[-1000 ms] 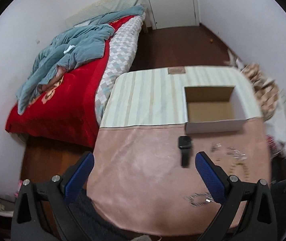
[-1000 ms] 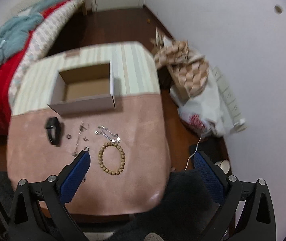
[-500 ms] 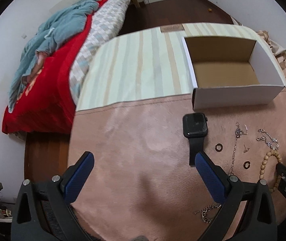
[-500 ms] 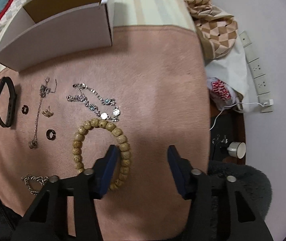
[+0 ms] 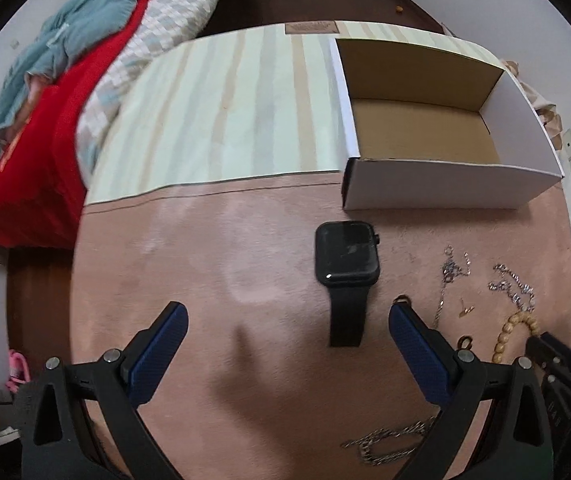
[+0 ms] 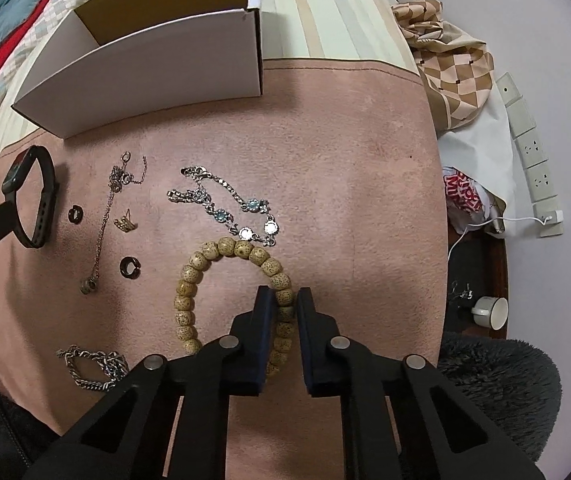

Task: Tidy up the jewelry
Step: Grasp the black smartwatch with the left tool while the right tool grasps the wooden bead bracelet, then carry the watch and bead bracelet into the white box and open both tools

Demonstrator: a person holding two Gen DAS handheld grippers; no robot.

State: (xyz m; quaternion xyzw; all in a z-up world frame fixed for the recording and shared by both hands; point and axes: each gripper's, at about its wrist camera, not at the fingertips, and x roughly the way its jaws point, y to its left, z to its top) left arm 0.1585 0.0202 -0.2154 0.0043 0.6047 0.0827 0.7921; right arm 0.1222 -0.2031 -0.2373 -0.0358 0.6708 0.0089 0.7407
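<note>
The right gripper (image 6: 285, 300) points down at the pink cloth (image 6: 345, 160), its jaws just drawn in and now clamped on the right side of the bead bracelet (image 6: 189, 292), which lies flat near the table's near edge. Beads show between the two pads; whether the loop has left the cloth I cannot tell.

The left gripper (image 5: 287, 322) hangs over the cloth with its jaws wide apart and nothing between them. The watch (image 5: 345, 268) lies just beyond its right finger, strap toward the camera.

Far of the watch stands the open box (image 5: 437, 188), white outside and brown inside, straddling the seam between pink and striped cloth. Between watch and bracelet lie two dark rings (image 6: 74, 215), a thin chain (image 6: 105, 216) and a small gold piece (image 6: 124, 224). A silver bracelet with pale stones (image 6: 225, 208) lies just far of the beads, touching them. A heavier chain (image 6: 93, 366) lies at the near left. A bed (image 5: 45, 120) with a red cover is at far left.
</note>
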